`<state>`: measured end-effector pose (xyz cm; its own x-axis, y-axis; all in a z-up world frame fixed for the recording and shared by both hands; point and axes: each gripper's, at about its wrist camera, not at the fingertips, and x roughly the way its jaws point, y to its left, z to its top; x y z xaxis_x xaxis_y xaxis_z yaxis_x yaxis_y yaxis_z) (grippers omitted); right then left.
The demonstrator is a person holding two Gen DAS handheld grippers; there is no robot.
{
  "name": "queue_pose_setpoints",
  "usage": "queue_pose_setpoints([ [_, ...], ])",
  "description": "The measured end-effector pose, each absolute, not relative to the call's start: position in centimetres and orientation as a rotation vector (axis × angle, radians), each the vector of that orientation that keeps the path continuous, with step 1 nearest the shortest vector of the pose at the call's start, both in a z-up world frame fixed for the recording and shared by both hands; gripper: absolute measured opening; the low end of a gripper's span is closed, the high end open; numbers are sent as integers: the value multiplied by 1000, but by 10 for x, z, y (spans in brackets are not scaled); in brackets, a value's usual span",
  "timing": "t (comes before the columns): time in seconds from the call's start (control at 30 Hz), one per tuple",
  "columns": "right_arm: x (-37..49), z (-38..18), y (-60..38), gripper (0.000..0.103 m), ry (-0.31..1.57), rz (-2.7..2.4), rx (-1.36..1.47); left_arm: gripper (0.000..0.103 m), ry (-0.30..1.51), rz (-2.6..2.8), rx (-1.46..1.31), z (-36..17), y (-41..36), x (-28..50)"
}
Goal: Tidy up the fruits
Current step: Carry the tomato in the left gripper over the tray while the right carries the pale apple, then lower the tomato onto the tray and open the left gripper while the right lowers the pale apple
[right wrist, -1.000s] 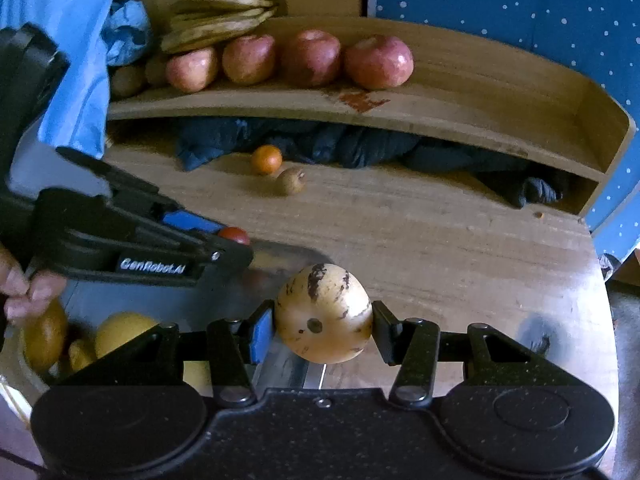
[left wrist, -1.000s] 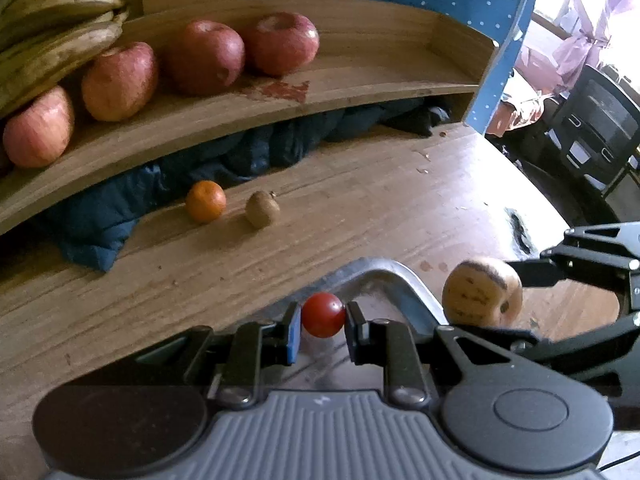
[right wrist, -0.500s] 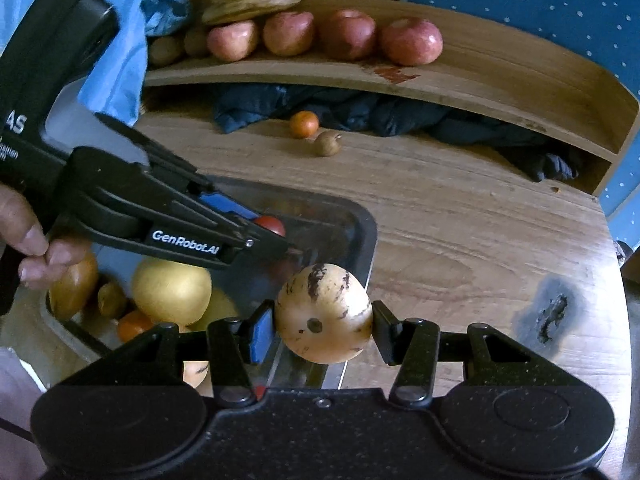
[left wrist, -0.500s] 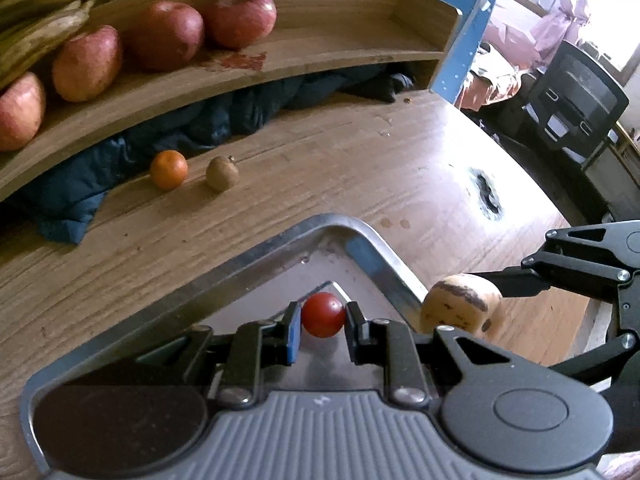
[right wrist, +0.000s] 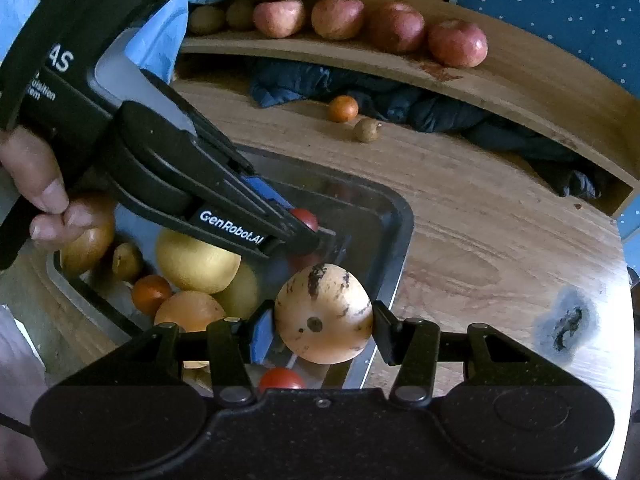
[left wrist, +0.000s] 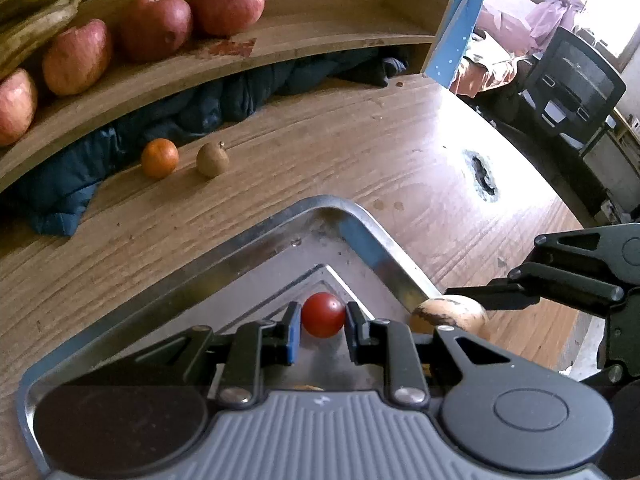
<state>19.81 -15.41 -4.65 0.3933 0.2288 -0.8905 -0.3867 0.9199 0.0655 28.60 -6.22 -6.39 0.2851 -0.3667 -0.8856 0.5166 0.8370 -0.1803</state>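
My left gripper (left wrist: 322, 322) is shut on a small red tomato (left wrist: 323, 315) above the far corner of the metal tray (left wrist: 360, 224). The same tomato (right wrist: 305, 218) shows at the left gripper's tip in the right wrist view. My right gripper (right wrist: 322, 322) is shut on a tan, dark-speckled round fruit (right wrist: 324, 314), held over the tray's right rim (right wrist: 396, 264). That fruit (left wrist: 450, 312) appears beside the left gripper in the left wrist view. Inside the tray lie a yellow pear (right wrist: 196, 260), oranges (right wrist: 188, 312), a tomato (right wrist: 280, 378) and other fruit.
A small orange (left wrist: 159, 158) and a brown kiwi (left wrist: 213, 159) sit on the wooden table (left wrist: 360, 152). Apples (left wrist: 154, 26) and bananas (left wrist: 36, 28) rest on a wooden shelf (left wrist: 280, 40) with dark cloth (left wrist: 200, 112) beneath. A person's hand (right wrist: 44, 196) holds the left gripper.
Both grippers have come in over the tray, so more of it and its fruit shows. The right gripper has moved left with the speckled fruit. Both grips are unchanged.
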Motion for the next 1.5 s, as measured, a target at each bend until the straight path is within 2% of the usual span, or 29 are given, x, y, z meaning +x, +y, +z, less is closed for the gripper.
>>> queue_pose_setpoints([
  [0.93, 194, -55, -150, 53, 1113, 416, -212, 25, 1161, -545, 129, -68, -61, 280],
  [1.17, 191, -51, -150, 54, 1100, 417, -218, 33, 1148, -520, 103, -63, -58, 275],
  [1.5, 182, -42, -156, 71, 1076, 434, -213, 43, 1115, -475, 84, -47, -51, 257],
])
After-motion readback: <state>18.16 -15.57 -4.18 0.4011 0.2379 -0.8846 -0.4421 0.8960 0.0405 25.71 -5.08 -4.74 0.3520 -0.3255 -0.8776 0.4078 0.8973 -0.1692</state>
